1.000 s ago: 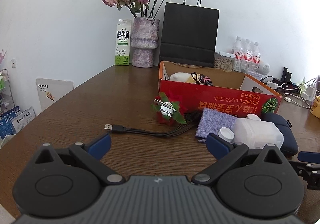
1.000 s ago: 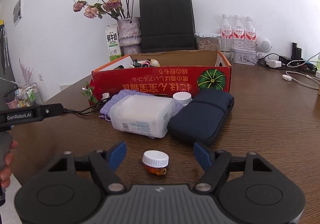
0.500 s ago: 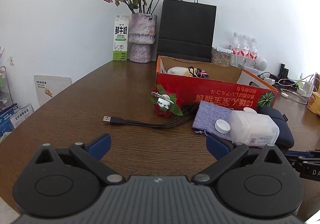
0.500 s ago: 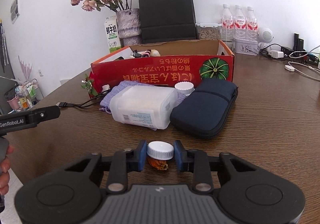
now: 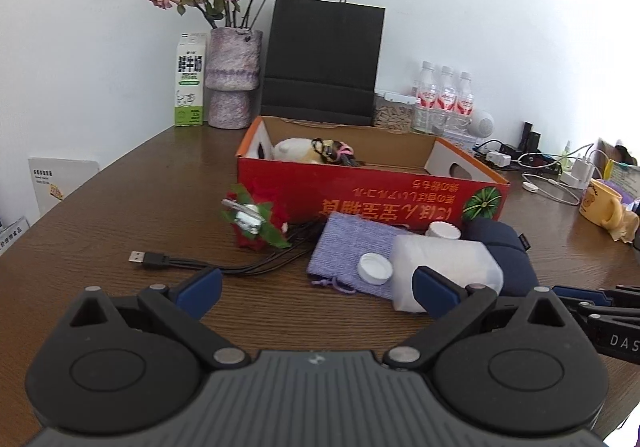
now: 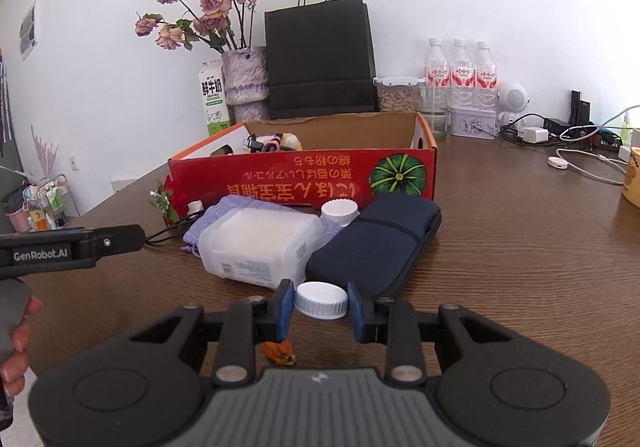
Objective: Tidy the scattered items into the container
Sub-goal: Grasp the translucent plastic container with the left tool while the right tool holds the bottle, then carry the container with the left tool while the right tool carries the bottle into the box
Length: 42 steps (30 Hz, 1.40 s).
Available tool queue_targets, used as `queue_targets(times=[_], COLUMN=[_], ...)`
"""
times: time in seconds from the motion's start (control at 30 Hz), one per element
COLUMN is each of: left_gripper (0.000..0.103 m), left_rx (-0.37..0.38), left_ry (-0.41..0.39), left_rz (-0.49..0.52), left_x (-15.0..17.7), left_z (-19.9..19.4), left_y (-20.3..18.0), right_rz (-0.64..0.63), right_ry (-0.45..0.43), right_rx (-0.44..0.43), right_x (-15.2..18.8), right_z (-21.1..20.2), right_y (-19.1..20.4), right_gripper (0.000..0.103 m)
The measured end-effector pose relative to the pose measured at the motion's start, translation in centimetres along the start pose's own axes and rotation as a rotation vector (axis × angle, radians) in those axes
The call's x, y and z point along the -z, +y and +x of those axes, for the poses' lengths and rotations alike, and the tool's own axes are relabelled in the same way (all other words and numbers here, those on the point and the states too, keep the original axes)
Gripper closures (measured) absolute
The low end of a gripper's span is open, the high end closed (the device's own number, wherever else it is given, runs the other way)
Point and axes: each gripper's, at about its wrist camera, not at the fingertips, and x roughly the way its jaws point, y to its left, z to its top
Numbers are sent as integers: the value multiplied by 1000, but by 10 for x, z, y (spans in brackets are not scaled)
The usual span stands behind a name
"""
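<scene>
My right gripper (image 6: 320, 307) is shut on a small jar with a white cap (image 6: 321, 300) and orange contents, held above the table. The open red cardboard box (image 6: 304, 183) stands behind, with a plush toy (image 5: 294, 150) and hair ties inside. In front of it lie a white plastic tub (image 6: 260, 243), a lilac cloth pouch (image 5: 352, 247), a navy case (image 6: 376, 243), a white-capped bottle (image 6: 340, 212), a black USB cable (image 5: 192, 261) and a red-green flower clip (image 5: 256, 221). My left gripper (image 5: 316, 289) is open and empty, low over the table before the cable.
A vase of dried roses (image 5: 234, 83), a milk carton (image 5: 190, 81), a black paper bag (image 5: 324, 63) and water bottles (image 5: 444, 99) stand at the back wall. Chargers and cables (image 6: 576, 151) and a yellow mug (image 5: 600, 201) sit at the right.
My right gripper closed on the white-capped jar and lifted it off the table. My left gripper drew back a little and stayed open.
</scene>
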Motion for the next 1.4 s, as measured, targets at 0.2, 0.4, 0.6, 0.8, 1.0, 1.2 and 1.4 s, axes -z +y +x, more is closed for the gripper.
queue_targets(times=[0.2, 0.4, 0.6, 0.8, 1.0, 1.2, 1.4], left_gripper=[0, 0, 0, 0, 18, 19, 19], left_rx=[72, 117, 86, 43, 50, 52, 57], left_ry=[26, 88, 162, 209, 210, 190, 161], left_rz=[45, 73, 66, 0, 7, 28, 0], left_x=[-11, -15, -14, -11, -8, -7, -10], left_z=[19, 44, 66, 80, 81, 78, 72], left_y=[-41, -75, -90, -83, -86, -88, -80], right_rz=[17, 31, 40, 50, 60, 58, 43], right_ry=[-28, -38, -41, -33, -22, -16, -19], right_rx=[32, 37, 23, 4, -9, -10, -9], right_x=[-8, -11, -13, -11, -9, -9, -14], right_z=[-5, -5, -1, 6, 14, 17, 18], right_y=[-26, -46, -61, -68, -69, -65, -59], right_gripper=[75, 75, 75, 75, 75, 75, 75])
